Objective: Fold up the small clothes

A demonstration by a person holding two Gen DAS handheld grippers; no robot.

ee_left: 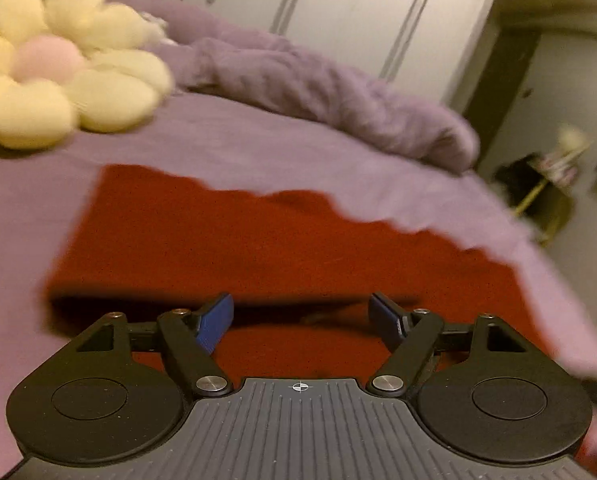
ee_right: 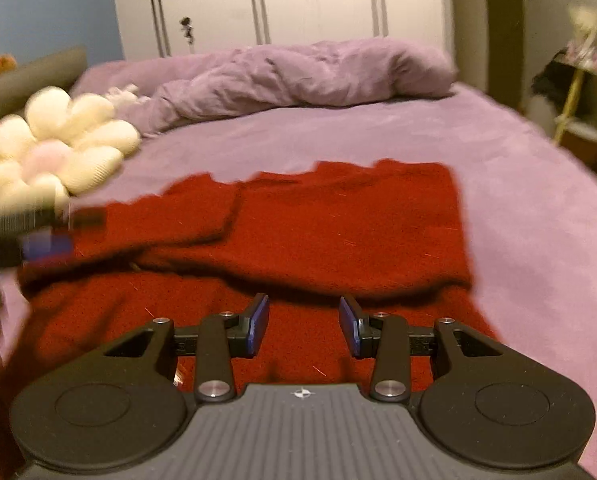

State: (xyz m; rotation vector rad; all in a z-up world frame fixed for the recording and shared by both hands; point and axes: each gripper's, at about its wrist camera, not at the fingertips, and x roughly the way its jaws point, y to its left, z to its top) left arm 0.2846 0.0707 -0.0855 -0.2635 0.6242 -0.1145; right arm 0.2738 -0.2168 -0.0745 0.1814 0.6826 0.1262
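Red knit cloth, a small garment (ee_right: 298, 232), lies spread on the purple bed sheet (ee_right: 378, 136), one flap of it folded over on the side toward the flower cushion (ee_right: 58, 148). Over its near edge the left gripper (ee_left: 300, 320) hangs with jaws wide apart and nothing between the blue pads. Beside it, the right gripper (ee_right: 303, 326) hovers above the same cloth, jaws partly open and empty. A rumpled purple duvet (ee_right: 298, 76) lies beyond, before white wardrobe doors (ee_right: 282, 0).

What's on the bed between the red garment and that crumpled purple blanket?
Only bare purple sheet between red garment and blanket, clearest in the right wrist view.
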